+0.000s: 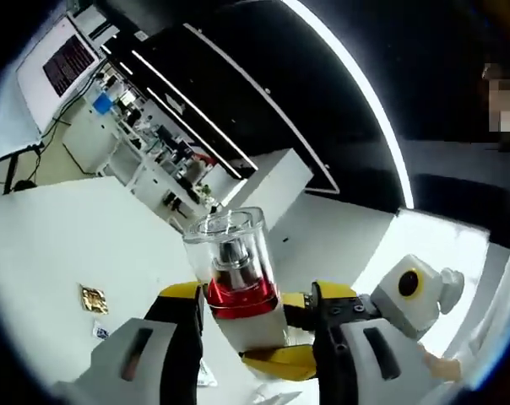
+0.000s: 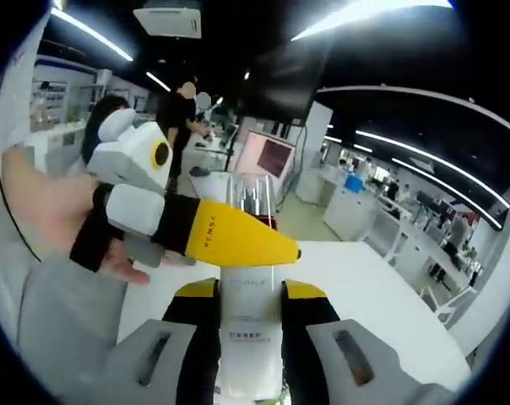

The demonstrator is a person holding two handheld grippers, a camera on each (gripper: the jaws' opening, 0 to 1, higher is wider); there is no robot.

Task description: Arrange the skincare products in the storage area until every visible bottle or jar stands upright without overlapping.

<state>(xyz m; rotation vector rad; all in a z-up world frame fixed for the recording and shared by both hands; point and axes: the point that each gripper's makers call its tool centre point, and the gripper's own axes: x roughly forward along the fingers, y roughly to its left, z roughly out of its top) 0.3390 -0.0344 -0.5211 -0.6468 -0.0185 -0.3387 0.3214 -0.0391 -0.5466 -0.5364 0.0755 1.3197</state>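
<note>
A skincare bottle (image 1: 238,287) with a clear cap, a red band and a white body is held up in the air above the white table (image 1: 61,245). My right gripper (image 2: 251,291) is shut on the bottle's white body (image 2: 249,325). In the left gripper view the right gripper (image 1: 289,331) reaches in from the right and clamps that body. My left gripper (image 1: 257,291) is open, its yellow-tipped jaws on either side of the red band, with a gap on the right side. In the right gripper view the left gripper (image 2: 230,232) lies across the bottle's upper part.
A small gold packet (image 1: 93,298) and another small packet (image 1: 99,331) lie on the table. A person's hand (image 2: 52,211) holds the left gripper. Desks, screens and people stand in the room behind.
</note>
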